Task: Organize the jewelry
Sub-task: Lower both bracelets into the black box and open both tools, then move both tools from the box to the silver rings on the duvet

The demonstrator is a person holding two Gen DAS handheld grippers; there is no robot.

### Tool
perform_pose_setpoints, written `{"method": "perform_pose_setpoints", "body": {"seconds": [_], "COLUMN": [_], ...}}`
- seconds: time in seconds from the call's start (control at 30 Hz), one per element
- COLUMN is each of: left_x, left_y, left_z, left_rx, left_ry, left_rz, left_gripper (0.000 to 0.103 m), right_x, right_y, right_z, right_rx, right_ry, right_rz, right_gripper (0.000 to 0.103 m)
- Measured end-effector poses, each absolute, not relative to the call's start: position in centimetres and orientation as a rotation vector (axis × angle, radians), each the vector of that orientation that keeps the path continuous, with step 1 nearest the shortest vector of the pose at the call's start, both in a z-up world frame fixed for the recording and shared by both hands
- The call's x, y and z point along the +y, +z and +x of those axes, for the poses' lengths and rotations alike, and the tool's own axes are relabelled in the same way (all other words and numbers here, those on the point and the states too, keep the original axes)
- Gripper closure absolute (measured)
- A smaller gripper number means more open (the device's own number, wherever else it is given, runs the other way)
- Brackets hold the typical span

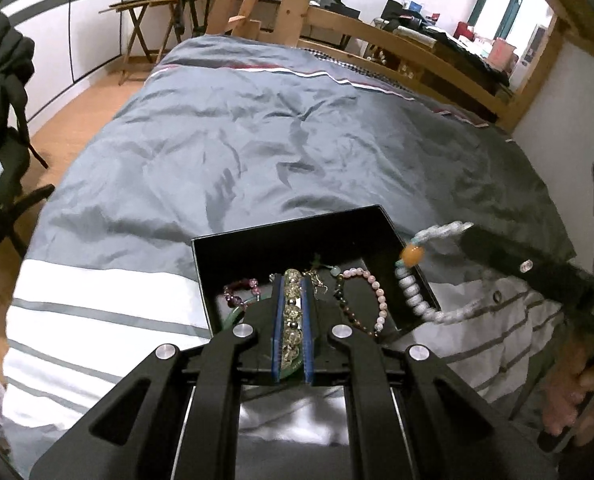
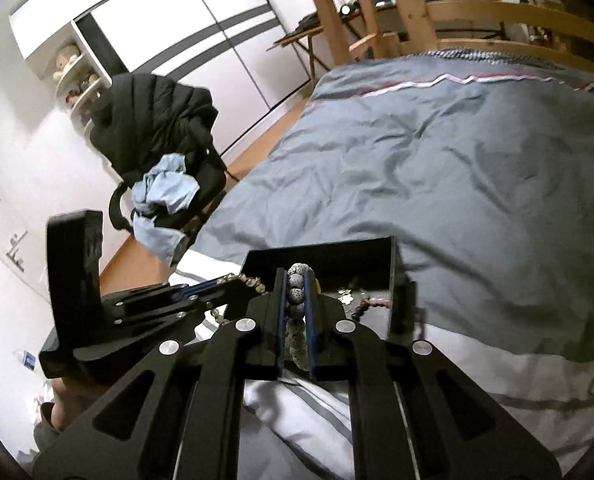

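**Both grippers loaded over the box**

Left gripper [image 1: 293, 280]: fingers pinch a clear-bead bracelet [image 1: 291, 312], beads lined along the finger axis, directly over the box [image 1: 297, 232] interior. Right gripper [image 2: 299, 276]: fingers pinch a grey bead string [image 1: 411, 292] that hangs at the box's right rim. The box sits on the bed [image 1: 257, 140]. Judgement: left is better placed; right must shift left to clear the rim.
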State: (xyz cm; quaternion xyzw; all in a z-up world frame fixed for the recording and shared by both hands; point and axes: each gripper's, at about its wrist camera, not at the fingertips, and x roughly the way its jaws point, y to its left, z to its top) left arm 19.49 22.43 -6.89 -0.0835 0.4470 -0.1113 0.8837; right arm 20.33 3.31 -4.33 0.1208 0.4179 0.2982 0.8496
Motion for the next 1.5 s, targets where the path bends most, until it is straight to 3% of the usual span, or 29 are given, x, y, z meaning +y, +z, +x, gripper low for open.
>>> {"method": "perform_pose_setpoints", "body": {"seconds": [0.23,0.37,0.4,0.47,0.53,0.6,0.8,1.1,1.3,1.43,1.47,1.5], "left_x": [22.5,23.0,23.0,22.9,22.6,21.6,15.1,-1.4,-10.3,-14.5,-14.3,-13.7], "left_y": [-8.7,-7.5,-7.2,-6.2,-5.0,-3.7,-2.0,-4.5,-9.6,-13.4,-14.6,-15.8], "left_z": [20.2,19.6,19.4,19.1,18.6,18.1,15.9,14.0,15.9,18.3,18.6,18.8], "left_rx": [0.945,0.899,0.889,0.874,0.858,0.847,0.853,0.94,0.999,0.903,0.931,0.979], "left_ry": [-0.251,-0.241,-0.243,-0.251,-0.251,-0.256,-0.346,-0.453,-0.504,-0.481,-0.456,-0.452], "left_rz": [-0.191,-0.217,-0.219,-0.228,-0.23,-0.22,-0.219,-0.03,0.134,0.259,0.26,0.244], "left_gripper": [0.095,0.052,0.05,0.042,0.037,0.024,0.011,0.008,0.008,0.008,0.014,0.03], "right_x": [5.6,4.9,4.6,3.3,1.5,-0.3,-9.4,-23.4,-28.4,-30.2,-30.0,-29.7], "right_y": [-7.9,-7.7,-7.4,-6.6,-5.3,-4.3,-2.5,-4.5,-4.3,-4.0,-4.4,-4.9], "right_z": [22.2,22.0,21.8,21.6,20.7,19.9,16.3,10.5,8.7,10.6,11.4,12.3], "right_rx": [0.967,0.958,0.948,0.935,0.891,0.861,0.834,0.842,0.703,0.682,0.701,0.723], "right_ry": [0.626,0.613,0.608,0.595,0.563,0.529,0.315,0.064,-0.042,0.003,0.034,0.076], "right_rz": [0.212,0.216,0.221,0.24,0.242,0.242,0.214,0.251,0.268,0.252,0.232,0.204], "right_gripper": [0.093,0.091,0.089,0.069,0.034,0.026,0.013,0.011,0.011,0.011,0.011,0.011]}}
